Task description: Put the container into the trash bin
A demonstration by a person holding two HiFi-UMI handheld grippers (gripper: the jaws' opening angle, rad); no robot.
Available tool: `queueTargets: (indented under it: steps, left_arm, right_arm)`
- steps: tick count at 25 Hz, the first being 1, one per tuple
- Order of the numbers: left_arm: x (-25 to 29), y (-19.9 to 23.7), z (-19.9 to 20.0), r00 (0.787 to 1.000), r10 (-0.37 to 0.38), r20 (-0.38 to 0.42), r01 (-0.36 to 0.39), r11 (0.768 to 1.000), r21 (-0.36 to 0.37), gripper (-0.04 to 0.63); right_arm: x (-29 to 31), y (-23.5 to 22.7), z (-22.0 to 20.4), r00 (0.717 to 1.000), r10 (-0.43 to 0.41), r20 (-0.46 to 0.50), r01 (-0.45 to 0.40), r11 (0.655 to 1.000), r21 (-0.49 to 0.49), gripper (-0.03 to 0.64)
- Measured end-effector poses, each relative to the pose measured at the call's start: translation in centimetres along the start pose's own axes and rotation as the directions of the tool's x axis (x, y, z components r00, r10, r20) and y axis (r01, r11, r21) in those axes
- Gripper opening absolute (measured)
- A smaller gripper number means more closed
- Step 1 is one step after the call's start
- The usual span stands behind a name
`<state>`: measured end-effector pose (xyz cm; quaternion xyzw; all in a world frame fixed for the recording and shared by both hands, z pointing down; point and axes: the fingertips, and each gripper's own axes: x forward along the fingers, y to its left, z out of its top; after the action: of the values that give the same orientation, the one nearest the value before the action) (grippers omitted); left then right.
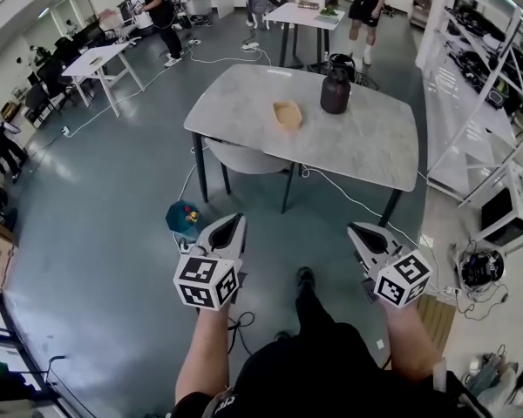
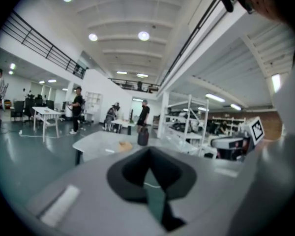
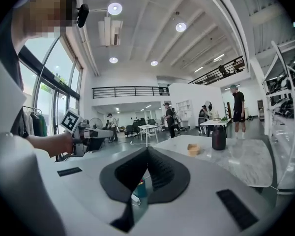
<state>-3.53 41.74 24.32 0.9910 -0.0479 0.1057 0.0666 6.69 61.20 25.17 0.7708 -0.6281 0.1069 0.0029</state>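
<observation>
The container (image 1: 287, 114) is a small tan open box lying near the middle of a grey marble table (image 1: 375, 146). It shows far ahead in the left gripper view (image 2: 125, 145) and in the right gripper view (image 3: 192, 149). A small teal trash bin (image 1: 182, 219) with coloured scraps inside stands on the floor, just left of my left gripper (image 1: 237, 219). Both grippers hover over the floor short of the table, well apart from the container. The left gripper (image 2: 148, 149) is shut and empty. My right gripper (image 1: 353, 228) (image 3: 147, 148) has its jaws together, with nothing held.
A dark jug (image 1: 336, 91) stands on the table beyond the container. A grey chair (image 1: 244, 158) is tucked under the near edge. Cables (image 1: 349, 200) trail across the floor. Metal shelving (image 1: 488, 103) lines the right side. People stand by other tables (image 1: 301, 14) at the back.
</observation>
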Motion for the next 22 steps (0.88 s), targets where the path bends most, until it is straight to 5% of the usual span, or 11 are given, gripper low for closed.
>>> queueTargets:
  steps: [22]
  left_arm:
    - [23.2, 8.1, 2.3, 0.994, 0.002, -0.108, -0.005, 1.0, -0.02, 0.009]
  right_arm:
    - [18.1, -18.7, 0.9, 0.991, 0.096, -0.089, -0.088, 0.992, 0.095, -0.003]
